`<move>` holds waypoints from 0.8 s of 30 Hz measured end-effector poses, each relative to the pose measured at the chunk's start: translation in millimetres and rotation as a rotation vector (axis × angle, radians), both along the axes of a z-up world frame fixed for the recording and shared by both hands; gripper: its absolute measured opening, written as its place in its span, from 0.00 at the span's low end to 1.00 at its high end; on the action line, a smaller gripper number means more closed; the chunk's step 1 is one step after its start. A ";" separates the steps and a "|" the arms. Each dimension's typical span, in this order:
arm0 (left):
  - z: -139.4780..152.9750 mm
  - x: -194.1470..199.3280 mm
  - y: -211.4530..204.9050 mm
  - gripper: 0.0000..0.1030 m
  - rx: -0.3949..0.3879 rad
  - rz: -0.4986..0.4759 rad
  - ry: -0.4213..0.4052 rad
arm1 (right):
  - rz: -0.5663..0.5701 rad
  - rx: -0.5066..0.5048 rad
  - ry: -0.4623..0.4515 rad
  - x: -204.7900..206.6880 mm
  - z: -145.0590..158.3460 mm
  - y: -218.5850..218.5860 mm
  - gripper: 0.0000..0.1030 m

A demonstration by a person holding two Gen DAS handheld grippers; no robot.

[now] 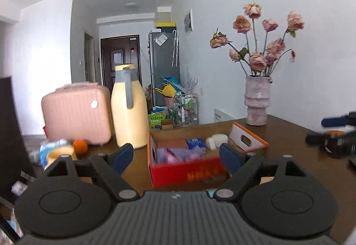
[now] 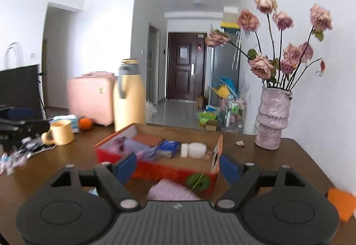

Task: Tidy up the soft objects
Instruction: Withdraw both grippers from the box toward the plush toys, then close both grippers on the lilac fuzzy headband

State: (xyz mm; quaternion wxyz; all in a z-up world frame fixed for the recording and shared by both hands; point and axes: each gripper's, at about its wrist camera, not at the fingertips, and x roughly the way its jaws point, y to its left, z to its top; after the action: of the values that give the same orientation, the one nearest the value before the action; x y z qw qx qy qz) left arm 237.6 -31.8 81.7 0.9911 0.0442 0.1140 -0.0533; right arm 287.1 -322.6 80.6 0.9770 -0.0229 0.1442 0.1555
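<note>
The red cardboard box (image 1: 189, 169) sits open on the dark wooden table (image 1: 289, 138), at about twelve o'clock from both grippers, and it already holds a fair load: lilac and pink soft pieces (image 1: 178, 154) toward its near left corner, a flat reddish-brown pad (image 2: 148, 140), a blue packet (image 2: 167, 147) and white foam-like blocks (image 2: 195, 149) toward the far end. By that look most of the sorting seems done. At least one item seems left: a pink ribbed soft thing (image 2: 171, 192) lies on the table just outside the box's near wall, at six o'clock from the box in the right wrist view, and an orange piece (image 2: 341, 202) shows at four o'clock near the table edge; whether it is soft I cannot tell. The left gripper (image 1: 176, 156) has its fingers spread wide with nothing between them, and the right gripper (image 2: 178, 166) stands the same, wide and empty. At ten o'clock from the box stand a cream flask (image 1: 130, 107), a pink case (image 1: 76, 113), an orange (image 1: 80, 146) and a yellow mug (image 2: 60, 132); at two o'clock, a vase of dried roses (image 1: 258, 100). Beyond, a hallway leads to a dark door (image 2: 185, 67).
</note>
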 end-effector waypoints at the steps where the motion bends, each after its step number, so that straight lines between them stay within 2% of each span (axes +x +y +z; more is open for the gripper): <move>1: -4.1 -15.7 4.4 0.86 -0.003 -0.006 0.001 | 0.006 -0.009 -0.010 -16.9 -8.7 2.7 0.80; 3: -18.3 -38.4 4.2 0.88 -0.018 -0.007 0.006 | 0.016 -0.024 -0.016 -52.7 -24.3 11.1 0.80; 5: -31.4 -52.4 8.5 0.88 -0.019 0.000 0.045 | 0.003 -0.009 -0.019 -80.7 -34.2 20.5 0.80; 8: -43.9 -59.0 9.9 0.88 -0.003 0.010 0.094 | 0.032 0.024 -0.002 -106.8 -48.6 27.5 0.76; 9: -45.3 -58.4 10.9 0.88 0.002 0.018 0.095 | 0.037 0.020 0.011 -109.4 -50.8 29.7 0.71; 13: -46.8 -57.3 12.6 0.88 -0.033 0.021 0.097 | 0.063 0.021 0.047 -113.0 -55.7 34.5 0.70; 17: -57.4 -41.6 9.1 0.87 -0.020 0.051 0.136 | 0.061 0.050 0.058 -110.9 -60.5 32.3 0.69; 21: -63.9 -20.8 4.1 0.86 -0.043 0.035 0.177 | 0.019 0.053 0.088 -90.3 -68.8 23.2 0.65; 24: -66.7 1.6 -7.9 0.85 -0.034 0.013 0.192 | -0.012 0.095 0.116 -67.0 -73.4 11.4 0.61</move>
State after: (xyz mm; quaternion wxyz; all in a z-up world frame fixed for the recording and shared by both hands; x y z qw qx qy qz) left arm 239.2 -39.6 15.0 0.9765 0.0211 0.2078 -0.0528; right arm 220.1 -311.1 7.3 0.9679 0.0335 0.1932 0.1572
